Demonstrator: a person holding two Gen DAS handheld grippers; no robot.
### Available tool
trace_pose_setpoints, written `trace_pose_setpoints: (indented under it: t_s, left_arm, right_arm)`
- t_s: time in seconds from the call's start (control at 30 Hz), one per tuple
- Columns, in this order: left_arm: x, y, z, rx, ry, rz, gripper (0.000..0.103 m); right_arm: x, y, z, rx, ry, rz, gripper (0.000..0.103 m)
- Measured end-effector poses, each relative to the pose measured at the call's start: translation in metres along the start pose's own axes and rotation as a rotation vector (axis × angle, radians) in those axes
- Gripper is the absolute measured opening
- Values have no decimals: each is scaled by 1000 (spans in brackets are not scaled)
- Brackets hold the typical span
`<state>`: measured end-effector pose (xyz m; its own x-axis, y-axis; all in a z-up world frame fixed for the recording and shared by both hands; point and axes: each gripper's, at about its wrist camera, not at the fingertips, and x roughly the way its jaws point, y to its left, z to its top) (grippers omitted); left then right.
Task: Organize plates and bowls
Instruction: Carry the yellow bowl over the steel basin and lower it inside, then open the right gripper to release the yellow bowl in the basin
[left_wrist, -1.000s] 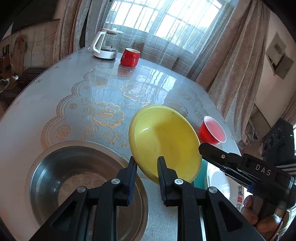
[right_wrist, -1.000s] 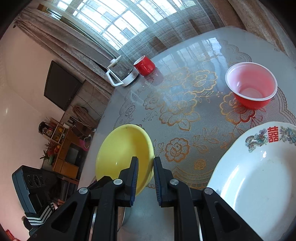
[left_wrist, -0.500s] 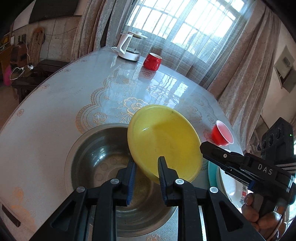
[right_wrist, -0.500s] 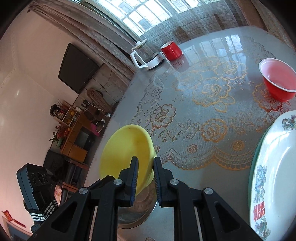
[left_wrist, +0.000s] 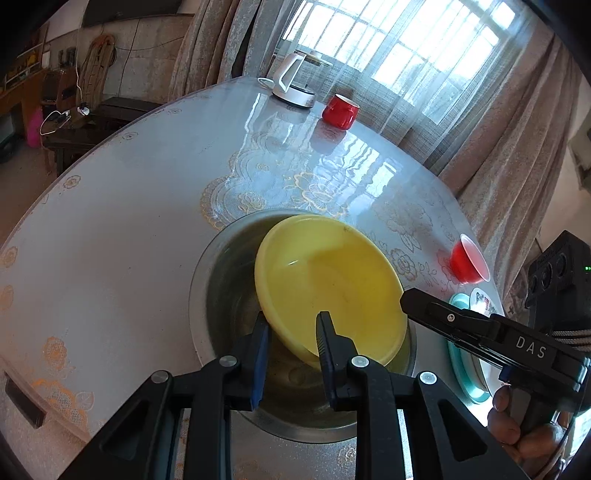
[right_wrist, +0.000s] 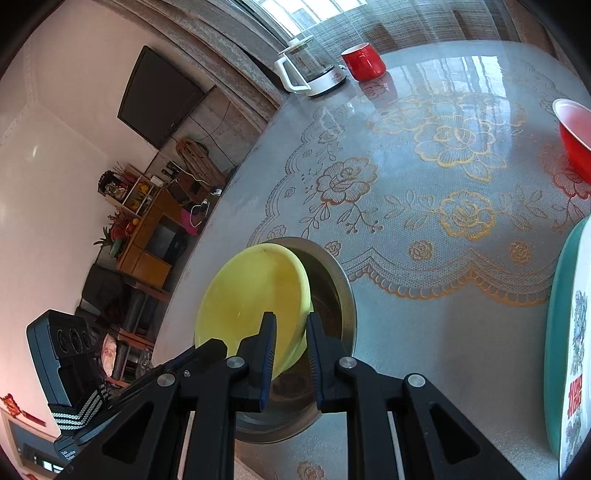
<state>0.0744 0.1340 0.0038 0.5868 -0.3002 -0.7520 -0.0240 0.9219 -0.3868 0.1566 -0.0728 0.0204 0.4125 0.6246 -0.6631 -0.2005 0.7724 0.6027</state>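
Lace-patterned table (left_wrist: 129, 221) by a curtained window carries a steel basin (left_wrist: 221, 280), and we find the yellow bowl (left_wrist: 332, 280) tilted above it, low edge inside the rim. Our left gripper (left_wrist: 291, 332) pinches the bowl's near edge at 6 o'clock, jaws narrow. Our right gripper (right_wrist: 290, 332) clamps its right edge at 3 o'clock, jaws narrow.

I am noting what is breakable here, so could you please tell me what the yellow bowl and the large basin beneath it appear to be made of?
The yellow bowl looks like plastic: opaque, even colour, soft sheen, faint scuffs. The large basin looks like stainless steel: grey, brushed, with dull reflections along its rim.
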Motion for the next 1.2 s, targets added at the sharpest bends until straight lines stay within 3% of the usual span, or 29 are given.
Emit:
trace_pose_setpoints:
  t_s: [0.5, 1.2]
  left_arm:
    - [5, 3, -8, 18, 13, 31, 24]
    - [-1, -1, -9, 52, -15, 95, 29]
  right_arm:
    - [12, 5, -11, -45, 35, -61, 18]
    - [12, 8, -12, -59, 43, -48, 18]
